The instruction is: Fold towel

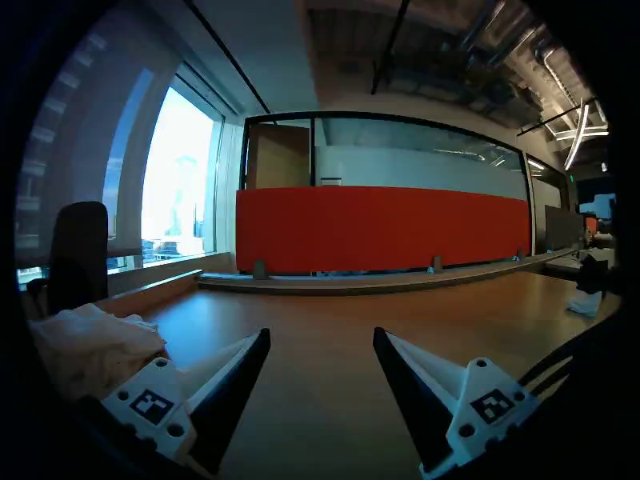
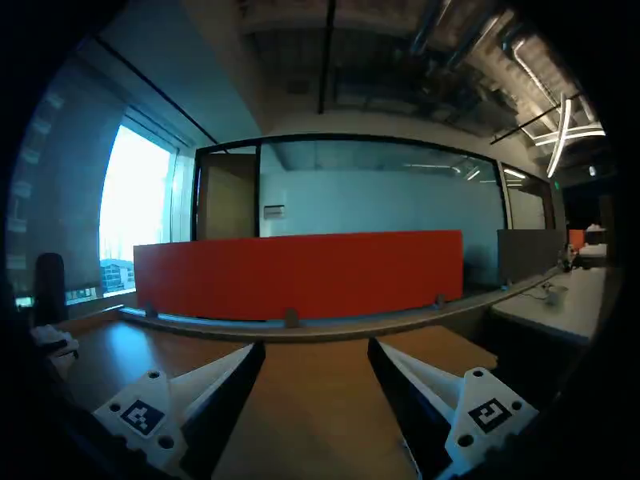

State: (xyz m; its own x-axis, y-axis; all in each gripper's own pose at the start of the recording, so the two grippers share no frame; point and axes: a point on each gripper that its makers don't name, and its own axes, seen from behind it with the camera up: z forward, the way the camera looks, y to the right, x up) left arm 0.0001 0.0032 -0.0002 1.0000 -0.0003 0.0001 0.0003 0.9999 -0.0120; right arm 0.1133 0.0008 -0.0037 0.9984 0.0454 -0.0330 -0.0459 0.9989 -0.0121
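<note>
Left gripper point(image 1: 320, 336), white fingers, jaws apart and empty, over brown wooden tabletop point(image 1: 336, 312), crumpled white cloth towel point(image 1: 96, 348) lying on the tabletop near one finger, right gripper point(image 2: 316, 346), jaws apart and empty, long red partition panel point(image 2: 304, 272) along the far edge

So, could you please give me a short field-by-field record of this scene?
towel: white, crumpled, not yet folded, lying left of the left gripper
left gripper: open, empty
right gripper: open, empty
table: wooden, towel on it
background: red partition, bright window
</note>
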